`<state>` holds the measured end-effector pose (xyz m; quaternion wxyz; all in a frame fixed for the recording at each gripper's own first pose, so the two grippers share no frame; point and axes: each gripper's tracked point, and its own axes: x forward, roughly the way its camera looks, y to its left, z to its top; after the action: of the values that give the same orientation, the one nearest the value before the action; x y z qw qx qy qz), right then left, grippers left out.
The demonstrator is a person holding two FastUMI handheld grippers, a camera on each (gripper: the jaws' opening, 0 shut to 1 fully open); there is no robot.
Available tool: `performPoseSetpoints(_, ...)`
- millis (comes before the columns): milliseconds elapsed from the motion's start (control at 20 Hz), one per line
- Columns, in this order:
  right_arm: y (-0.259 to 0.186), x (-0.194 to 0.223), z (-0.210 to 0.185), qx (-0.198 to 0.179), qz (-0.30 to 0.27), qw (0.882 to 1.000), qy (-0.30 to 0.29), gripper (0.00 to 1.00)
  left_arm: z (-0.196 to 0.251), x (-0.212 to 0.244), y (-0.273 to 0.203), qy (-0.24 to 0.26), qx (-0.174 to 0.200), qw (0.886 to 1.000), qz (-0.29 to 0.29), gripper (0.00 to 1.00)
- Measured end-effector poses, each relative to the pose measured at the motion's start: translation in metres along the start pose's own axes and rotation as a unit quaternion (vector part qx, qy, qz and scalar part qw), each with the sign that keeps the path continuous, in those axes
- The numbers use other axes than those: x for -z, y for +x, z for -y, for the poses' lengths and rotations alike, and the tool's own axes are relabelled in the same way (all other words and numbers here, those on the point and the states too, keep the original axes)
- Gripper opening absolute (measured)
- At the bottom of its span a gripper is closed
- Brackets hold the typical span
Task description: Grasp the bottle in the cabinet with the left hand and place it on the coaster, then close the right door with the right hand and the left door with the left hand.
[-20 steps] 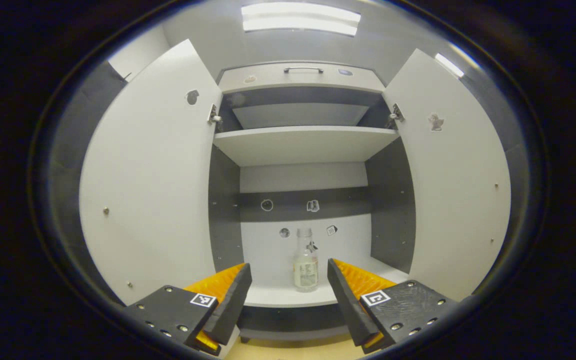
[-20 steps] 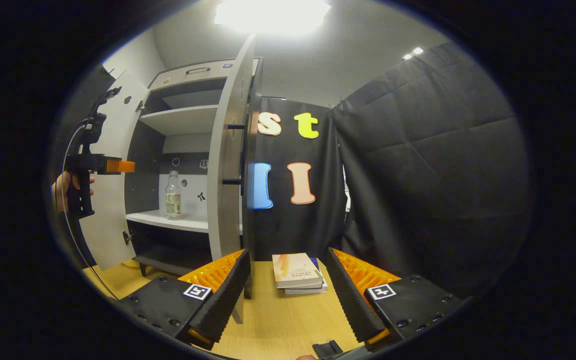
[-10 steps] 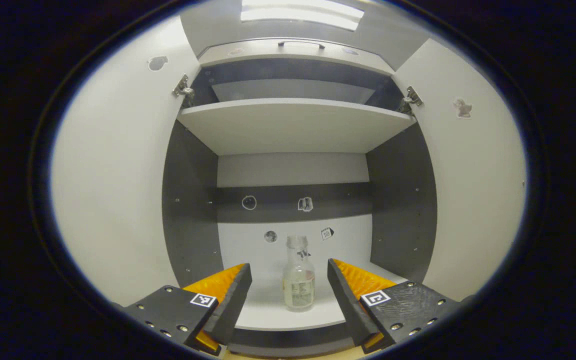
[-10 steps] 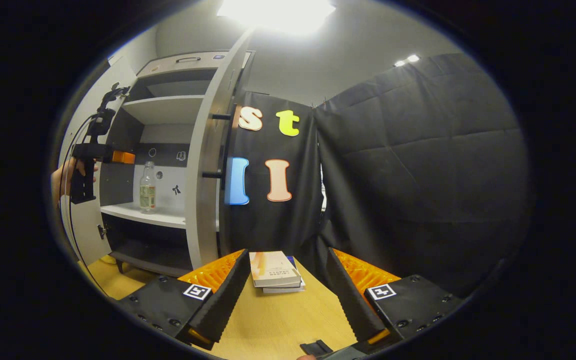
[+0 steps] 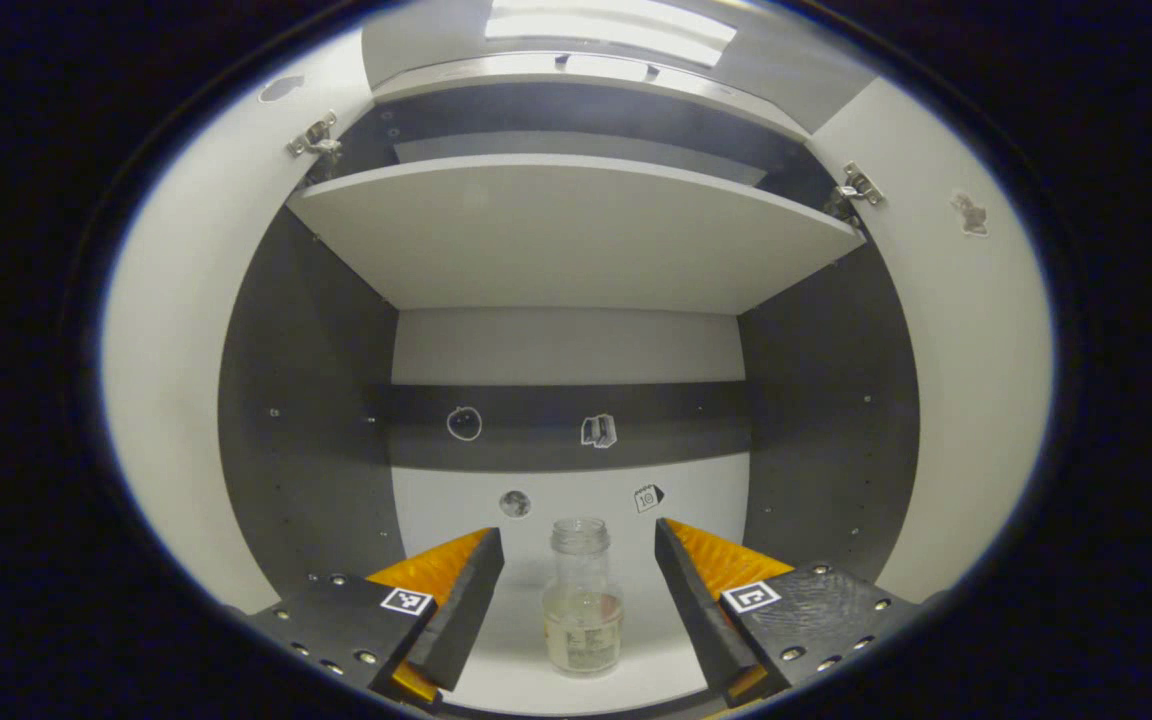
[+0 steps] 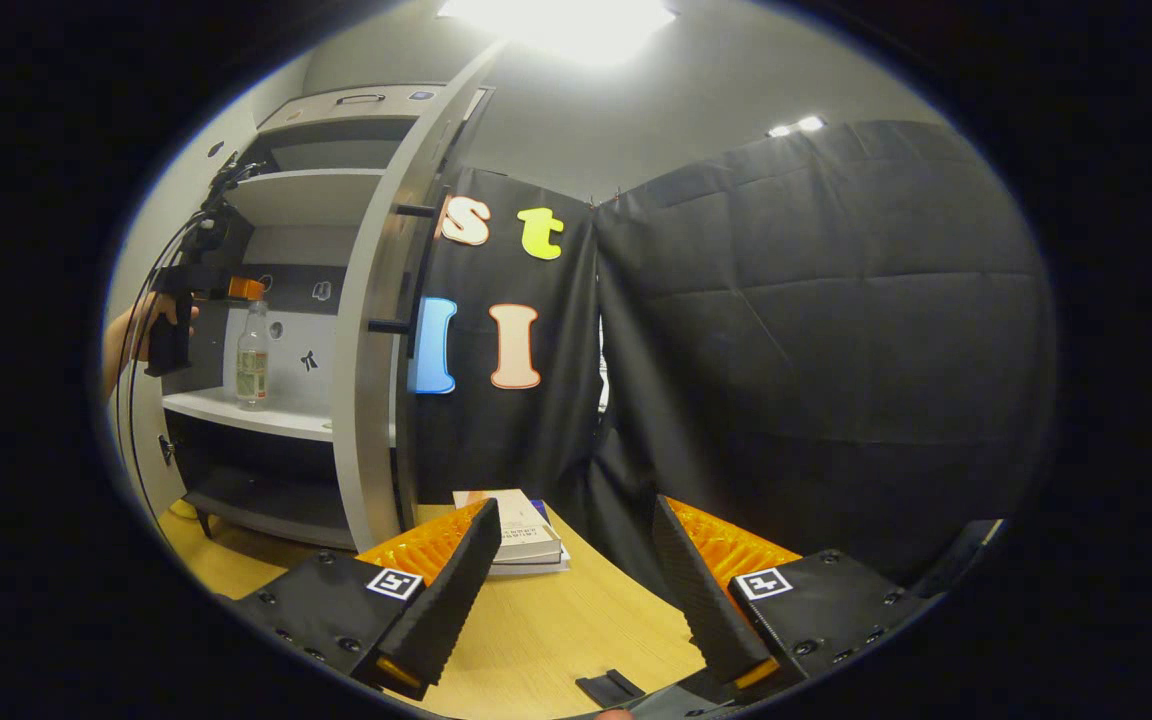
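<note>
Bottle (image 5: pixel 583 600) stands upright on the cabinet's lower shelf (image 5: pixel 536 680), between the spread fingers of your left gripper (image 5: pixel 579 590), a clear gap showing on each side. Your left gripper's jaws are wide apart and touch nothing. Seen in the right gripper view, that gripper (image 6: pixel 236 289) sits level with the bottle's neck, your hand (image 6: pixel 141 325) behind it. Both cabinet doors stand open; the right door (image 6: pixel 376 330) is edge-on. Your right gripper (image 6: pixel 568 575) is also spread wide, empty, hanging over the wooden table (image 6: pixel 556 630) near a stack of books (image 6: pixel 526 535).
</note>
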<state>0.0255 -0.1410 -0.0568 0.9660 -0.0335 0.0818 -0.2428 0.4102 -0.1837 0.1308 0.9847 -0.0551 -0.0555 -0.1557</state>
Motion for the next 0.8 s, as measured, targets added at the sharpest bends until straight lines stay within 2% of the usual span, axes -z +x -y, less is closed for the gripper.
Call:
performPoseSetpoints(250, -0.008, 0.006, 0.008, 0.029, -0.009, 1.000, 0.002, 0.98, -0.002, 0.017, 0.027, -0.016, 0.005, 1.000, -0.011, 0.91)
performPoseSetpoints(400, -0.014, 0.007, 0.014, 0.043, -0.011, 0.999, -0.002, 0.98, -0.008, 0.025, 0.036, -0.019, -0.001, 1.000, -0.018, 0.89)
performPoseSetpoints(700, -0.022, 0.010, 0.017, 0.057, -0.014, 0.998, 0.004, 0.98, -0.007, 0.045, 0.050, -0.012, 0.010, 0.999, -0.044, 0.88)
performPoseSetpoints(750, -0.023, 0.011, 0.016, 0.056, -0.015, 0.998, 0.003, 0.98, -0.007, 0.044, 0.053, -0.015, 0.014, 0.999, -0.042, 0.80)
performPoseSetpoints(800, -0.023, 0.011, 0.015, 0.055, -0.016, 0.998, 0.001, 0.98, -0.007, 0.042, 0.051, -0.019, 0.011, 0.999, -0.036, 0.65)
